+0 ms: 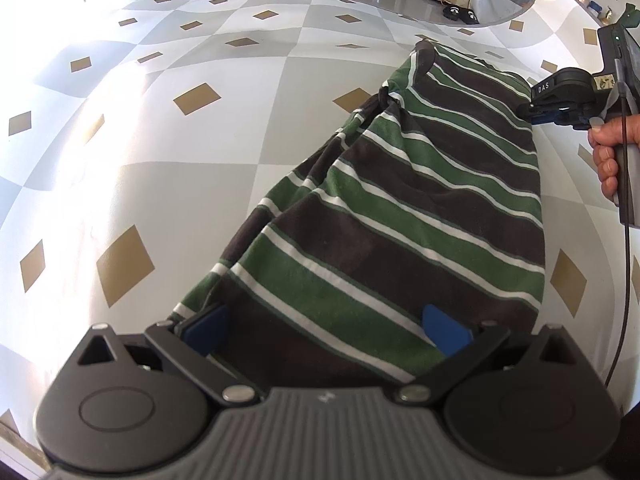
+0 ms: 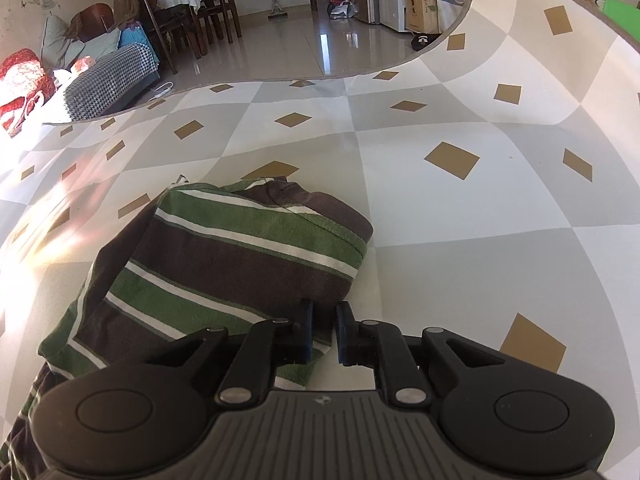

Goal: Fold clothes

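Right tongs [image 2: 324, 330] nearly together, pinching striped shirt [image 1: 420, 208] edge; left tongs [image 1: 326, 330] apart over hem. Should clamp before lifting.

The left tool [image 1: 326, 330] points steeply down, its 2 blue pads [image 1: 444, 330] spread wide apart. The right tool [image 2: 324, 330] angles downward with jaws nearly closed, gripped by a hand [image 1: 610, 152] at its handle.

Bright daylight, left-side glare blowout, strong fisheye edge warp.
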`<state>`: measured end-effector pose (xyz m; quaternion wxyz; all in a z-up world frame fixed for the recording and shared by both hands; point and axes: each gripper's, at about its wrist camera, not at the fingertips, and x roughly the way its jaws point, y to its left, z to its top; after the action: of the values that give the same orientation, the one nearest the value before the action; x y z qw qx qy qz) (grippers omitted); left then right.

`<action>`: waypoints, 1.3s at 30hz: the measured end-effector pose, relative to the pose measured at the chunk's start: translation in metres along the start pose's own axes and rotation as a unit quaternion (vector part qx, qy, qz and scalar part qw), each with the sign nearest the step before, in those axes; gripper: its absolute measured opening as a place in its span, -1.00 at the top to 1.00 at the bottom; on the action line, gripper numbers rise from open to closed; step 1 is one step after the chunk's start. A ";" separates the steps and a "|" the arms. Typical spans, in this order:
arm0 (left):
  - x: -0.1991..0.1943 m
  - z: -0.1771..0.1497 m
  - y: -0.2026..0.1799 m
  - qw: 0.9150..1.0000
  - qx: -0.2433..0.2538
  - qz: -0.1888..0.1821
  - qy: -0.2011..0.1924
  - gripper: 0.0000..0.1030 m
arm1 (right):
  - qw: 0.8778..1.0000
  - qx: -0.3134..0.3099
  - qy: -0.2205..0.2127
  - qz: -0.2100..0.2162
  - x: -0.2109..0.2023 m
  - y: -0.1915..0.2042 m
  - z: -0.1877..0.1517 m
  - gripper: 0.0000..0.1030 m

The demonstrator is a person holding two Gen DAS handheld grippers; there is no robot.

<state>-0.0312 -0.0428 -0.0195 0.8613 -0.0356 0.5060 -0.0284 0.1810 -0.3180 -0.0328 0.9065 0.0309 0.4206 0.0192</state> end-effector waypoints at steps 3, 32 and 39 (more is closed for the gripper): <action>0.001 0.002 0.002 1.000 -0.006 -0.004 0.002 -1.00 | 1.000 -0.004 -0.002 -0.017 -0.003 0.000 -0.002 0.87; 0.011 0.030 0.006 1.000 0.020 -0.007 0.015 -1.00 | 0.998 0.021 0.007 -0.063 -0.071 -0.064 -0.017 0.52; -0.003 0.007 0.004 1.000 -0.006 -0.019 0.010 -1.00 | 0.998 0.063 -0.001 0.006 -0.068 -0.075 -0.005 0.33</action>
<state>-0.0264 -0.0387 -0.0134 0.8551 -0.0507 0.5142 -0.0422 0.1339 -0.3972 0.0104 0.9029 0.0907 0.4202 -0.0015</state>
